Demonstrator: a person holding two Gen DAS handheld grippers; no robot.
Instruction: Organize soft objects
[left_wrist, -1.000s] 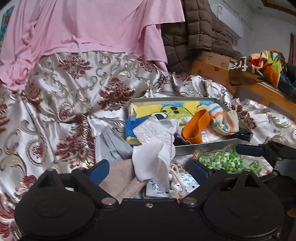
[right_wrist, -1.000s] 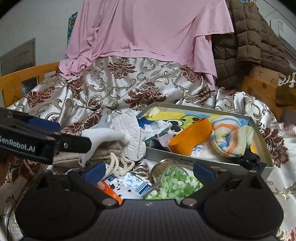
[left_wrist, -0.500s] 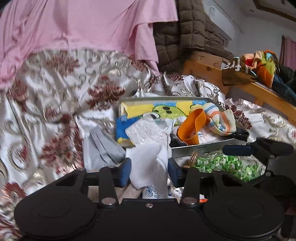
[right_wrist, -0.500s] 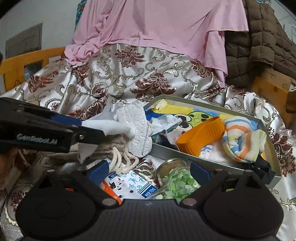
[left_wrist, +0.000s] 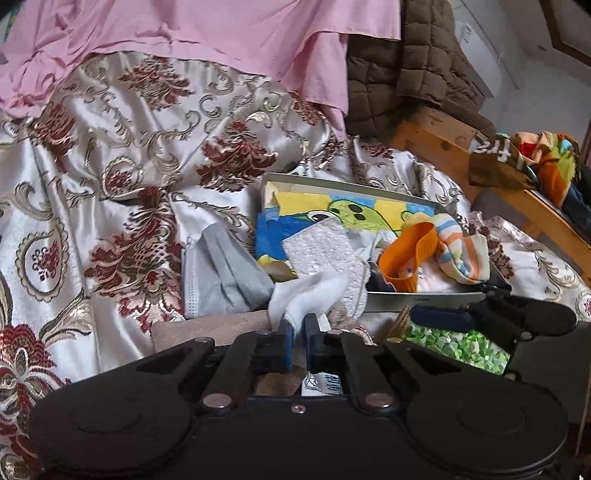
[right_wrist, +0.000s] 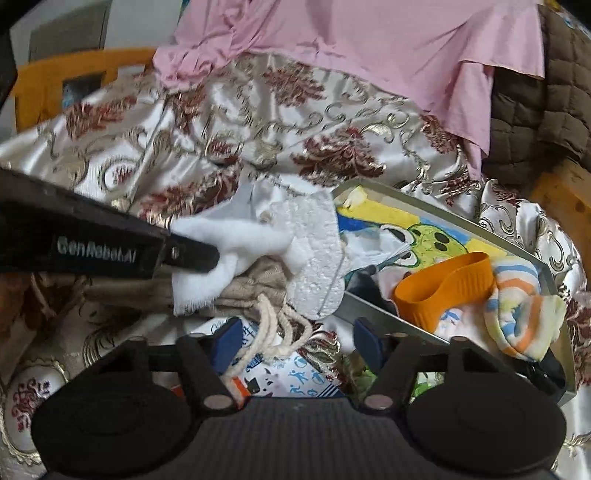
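In the left wrist view, a white cloth (left_wrist: 314, 291) is pinched tight by the left gripper (left_wrist: 298, 332), just in front of the tray (left_wrist: 424, 295). In the right wrist view, the right gripper (right_wrist: 295, 341) is seen closing around a rope cord (right_wrist: 275, 328); whether it is touched cannot be told.

We see glossy satin bedcover (left_wrist: 122, 155) cloth, smooth and shiny, woven with red and gold flowers. The pink sheet (left_wrist: 207, 33) above it looks matt, thin cotton. A brown quilted blanket (left_wrist: 413, 81) is puffy and dull. The tray (right_wrist: 373, 310) has a brushed metal rim. In it lie a ribbed orange rubbery band (right_wrist: 443, 288) and a soft striped knit sock (right_wrist: 524, 314). The white cloth (left_wrist: 314, 291) is fluffy, matt fleece; the beige bag (right_wrist: 251, 288) is coarse weave with twisted cotton cord (right_wrist: 273, 332). Our tongs are matt black plastic with blue pads (left_wrist: 284, 343).
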